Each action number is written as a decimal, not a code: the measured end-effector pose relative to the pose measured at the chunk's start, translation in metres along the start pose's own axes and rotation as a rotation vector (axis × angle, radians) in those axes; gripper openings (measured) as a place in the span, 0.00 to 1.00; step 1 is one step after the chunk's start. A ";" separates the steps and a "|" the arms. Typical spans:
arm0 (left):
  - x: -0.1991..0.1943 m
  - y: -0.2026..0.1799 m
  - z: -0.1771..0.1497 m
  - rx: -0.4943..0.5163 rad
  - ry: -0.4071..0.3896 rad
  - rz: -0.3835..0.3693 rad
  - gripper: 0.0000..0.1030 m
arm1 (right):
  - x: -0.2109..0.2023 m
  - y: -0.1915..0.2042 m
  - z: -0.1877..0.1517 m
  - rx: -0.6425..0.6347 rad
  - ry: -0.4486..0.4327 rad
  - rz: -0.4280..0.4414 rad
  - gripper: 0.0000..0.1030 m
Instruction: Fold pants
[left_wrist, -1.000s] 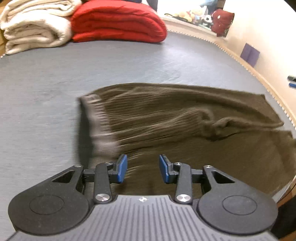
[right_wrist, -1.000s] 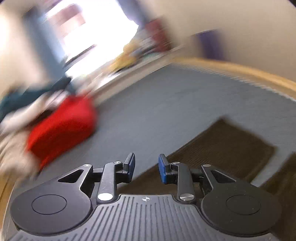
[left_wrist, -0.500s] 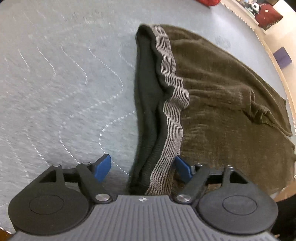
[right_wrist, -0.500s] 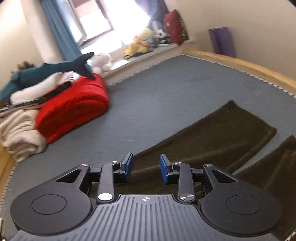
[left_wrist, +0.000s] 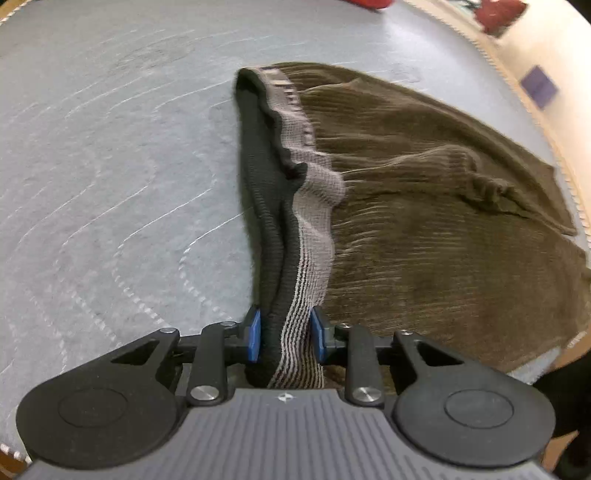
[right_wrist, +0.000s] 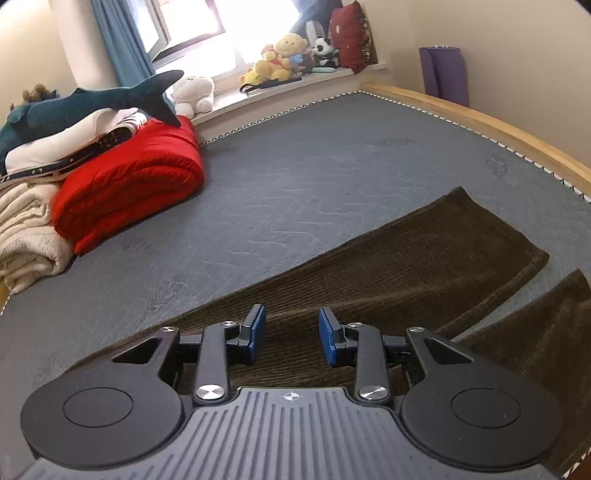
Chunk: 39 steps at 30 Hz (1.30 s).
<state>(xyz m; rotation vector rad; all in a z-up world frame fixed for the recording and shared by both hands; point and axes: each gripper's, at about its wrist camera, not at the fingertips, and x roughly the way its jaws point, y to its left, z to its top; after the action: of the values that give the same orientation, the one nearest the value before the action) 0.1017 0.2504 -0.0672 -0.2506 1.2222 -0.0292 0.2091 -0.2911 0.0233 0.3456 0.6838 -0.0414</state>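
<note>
Dark olive-brown corduroy pants (left_wrist: 424, 206) lie spread on a grey quilted mattress (left_wrist: 110, 166). Their striped grey waistband (left_wrist: 314, 206) runs toward the camera in the left wrist view. My left gripper (left_wrist: 284, 334) has its blue pads closed against the near end of the waistband. In the right wrist view the two pant legs (right_wrist: 424, 266) stretch away to the right, and my right gripper (right_wrist: 291, 334) hovers open and empty just above the nearer part of a leg.
A red folded blanket (right_wrist: 129, 188) and a cream blanket (right_wrist: 26, 236) are stacked at the far left, with a shark plush (right_wrist: 92, 103) on top. Stuffed toys (right_wrist: 284, 55) line the windowsill. The wooden bed edge (right_wrist: 480, 118) runs along the right.
My left gripper dropped to the waistband, straddled it open, then closed on it. My right gripper swung round and steadied over the pant leg, with its jaws spread wider.
</note>
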 end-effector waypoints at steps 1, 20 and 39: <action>0.001 -0.002 0.000 0.006 0.011 0.034 0.30 | 0.002 0.001 0.001 0.004 0.000 0.001 0.33; 0.016 -0.055 0.003 0.228 0.023 -0.006 0.36 | 0.005 -0.014 0.001 -0.053 0.031 -0.012 0.38; -0.030 -0.056 -0.006 0.166 -0.269 -0.083 0.77 | -0.001 -0.039 0.002 -0.095 0.028 -0.059 0.41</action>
<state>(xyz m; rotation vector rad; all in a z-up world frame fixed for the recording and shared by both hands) 0.0916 0.1997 -0.0297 -0.1542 0.9352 -0.1639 0.2037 -0.3283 0.0139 0.2351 0.7208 -0.0597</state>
